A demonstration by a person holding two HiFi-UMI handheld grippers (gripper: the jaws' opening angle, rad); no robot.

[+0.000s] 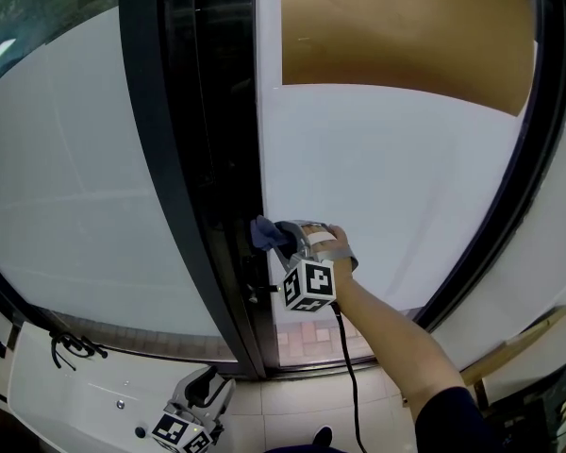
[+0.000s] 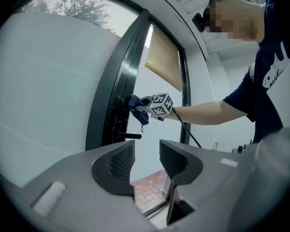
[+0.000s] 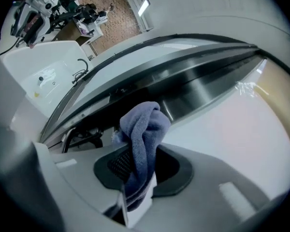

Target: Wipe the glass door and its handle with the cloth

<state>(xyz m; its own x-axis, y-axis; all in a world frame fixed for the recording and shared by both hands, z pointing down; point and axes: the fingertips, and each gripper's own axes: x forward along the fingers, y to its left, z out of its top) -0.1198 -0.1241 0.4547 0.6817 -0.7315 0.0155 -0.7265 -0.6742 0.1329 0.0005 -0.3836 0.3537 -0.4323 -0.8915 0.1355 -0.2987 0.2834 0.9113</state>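
Observation:
The glass door point(image 1: 387, 196) has a dark frame point(image 1: 184, 159), and its black lever handle point(image 1: 258, 292) sits low on that frame. My right gripper point(image 1: 281, 237) is shut on a blue cloth point(image 1: 263, 230), which presses against the frame's edge just above the handle. In the right gripper view the cloth point(image 3: 143, 137) bunches up out of the right gripper point(image 3: 140, 166), close to the frame point(image 3: 183, 81). My left gripper point(image 1: 206, 390) hangs low and away from the door. In its own view the left gripper point(image 2: 146, 158) is open and empty, with the cloth point(image 2: 137, 106) and handle point(image 2: 128, 136) far ahead.
A white table point(image 1: 75, 385) with black cables point(image 1: 73, 347) stands at the lower left beside the door. A tan blind point(image 1: 406, 36) covers the top of the glass. Brick paving point(image 1: 311, 340) shows through the glass. A wooden stick point(image 1: 519, 338) leans at the right.

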